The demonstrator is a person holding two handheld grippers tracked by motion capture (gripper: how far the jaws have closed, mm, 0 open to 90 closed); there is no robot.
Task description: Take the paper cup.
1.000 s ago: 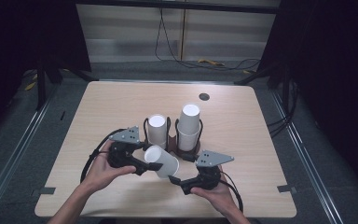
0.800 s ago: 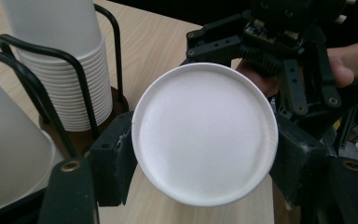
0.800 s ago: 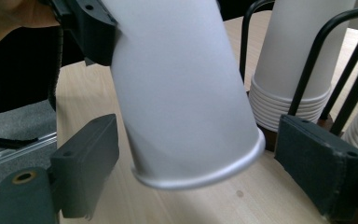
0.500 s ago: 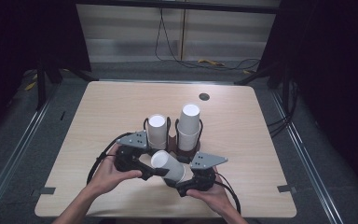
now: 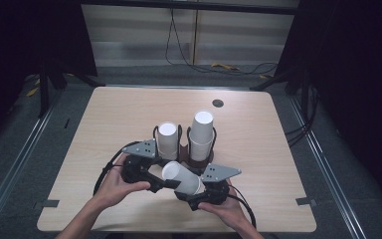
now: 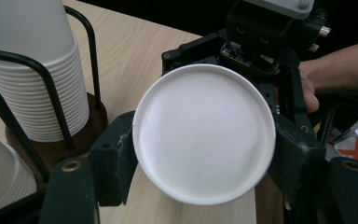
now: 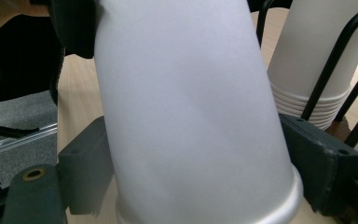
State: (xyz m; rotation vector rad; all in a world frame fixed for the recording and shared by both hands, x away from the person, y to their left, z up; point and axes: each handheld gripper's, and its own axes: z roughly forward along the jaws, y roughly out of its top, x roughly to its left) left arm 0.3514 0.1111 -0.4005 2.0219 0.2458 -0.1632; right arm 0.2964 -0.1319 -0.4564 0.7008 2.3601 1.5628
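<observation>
A white paper cup (image 5: 181, 178) lies on its side above the front of the table, its flat bottom (image 6: 204, 140) facing the left gripper view. My left gripper (image 5: 165, 179) is shut on the cup near that bottom, one pad (image 6: 116, 161) on each side. From the other end my right gripper (image 5: 191, 191) is shut on the cup near its rim (image 7: 205, 205), with both pads (image 7: 319, 163) against its wall. Just behind stands a black wire rack (image 5: 199, 162) with two upside-down stacks of white cups (image 5: 167, 137) (image 5: 201, 130).
The wooden table (image 5: 119, 114) has a small dark round disc (image 5: 218, 103) near its far edge. Tape marks (image 5: 46, 204) sit at the front corners. Dark floor, rails and cables surround the table.
Both hands have drawn together. The left gripper carried the cup to the right, and the right gripper came in from the right and closed around the cup's rim end.
</observation>
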